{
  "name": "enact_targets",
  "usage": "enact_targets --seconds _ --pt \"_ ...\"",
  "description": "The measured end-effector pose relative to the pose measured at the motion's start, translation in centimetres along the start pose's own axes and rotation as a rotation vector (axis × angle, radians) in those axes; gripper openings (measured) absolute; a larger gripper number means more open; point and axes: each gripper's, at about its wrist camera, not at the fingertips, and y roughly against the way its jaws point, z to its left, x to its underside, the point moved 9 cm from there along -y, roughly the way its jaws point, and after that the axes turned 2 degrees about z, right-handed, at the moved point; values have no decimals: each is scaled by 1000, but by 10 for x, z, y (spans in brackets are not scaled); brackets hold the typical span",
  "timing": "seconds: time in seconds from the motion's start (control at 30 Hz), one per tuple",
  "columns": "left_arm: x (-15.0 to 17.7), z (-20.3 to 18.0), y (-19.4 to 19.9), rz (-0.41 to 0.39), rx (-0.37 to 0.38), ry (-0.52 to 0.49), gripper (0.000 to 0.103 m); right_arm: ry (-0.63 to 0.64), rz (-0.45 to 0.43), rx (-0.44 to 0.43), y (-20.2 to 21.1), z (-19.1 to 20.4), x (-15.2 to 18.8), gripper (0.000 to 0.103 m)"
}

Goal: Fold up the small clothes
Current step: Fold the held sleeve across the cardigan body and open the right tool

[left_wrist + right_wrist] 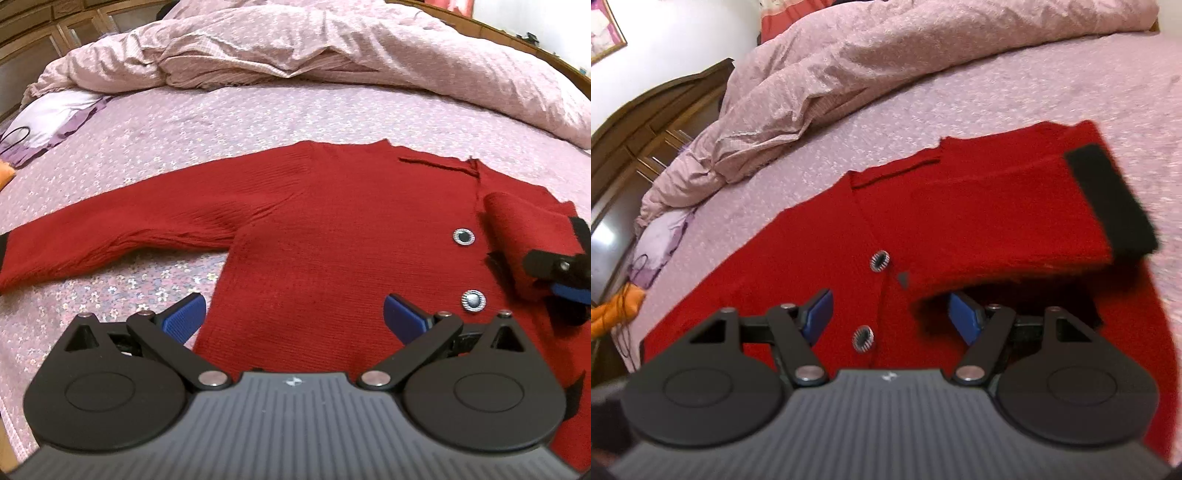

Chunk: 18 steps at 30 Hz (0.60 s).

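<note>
On the bedspread (258,122) lies a red cardigan (332,240), one sleeve (1015,206) folded.

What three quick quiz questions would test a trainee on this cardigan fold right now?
1. True or false: the left sleeve is folded across the cardigan.
2. Which sleeve lies over the front: A) left, B) right, C) both?
3. Fill in: both claws, left and right, have their jaws ____.

Key: 1. False, it lies stretched out on the bed. 2. B. 3. Open, gripping nothing.
</note>
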Motion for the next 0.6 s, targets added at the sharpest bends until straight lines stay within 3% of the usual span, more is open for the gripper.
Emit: enact_targets --seconds 0.13,0.37,0.6 --pt "-5 -19 6 -20 24 -41 103 -7 -56 20 28 -11 -3 71" --pt "-24 -73 19 -75 87 -163 103 -68 -179 137 67 -62 -19 71" --pt "-27 -134 19 -82 145 -258 103 -158 -182 180 78 -108 -13 71"
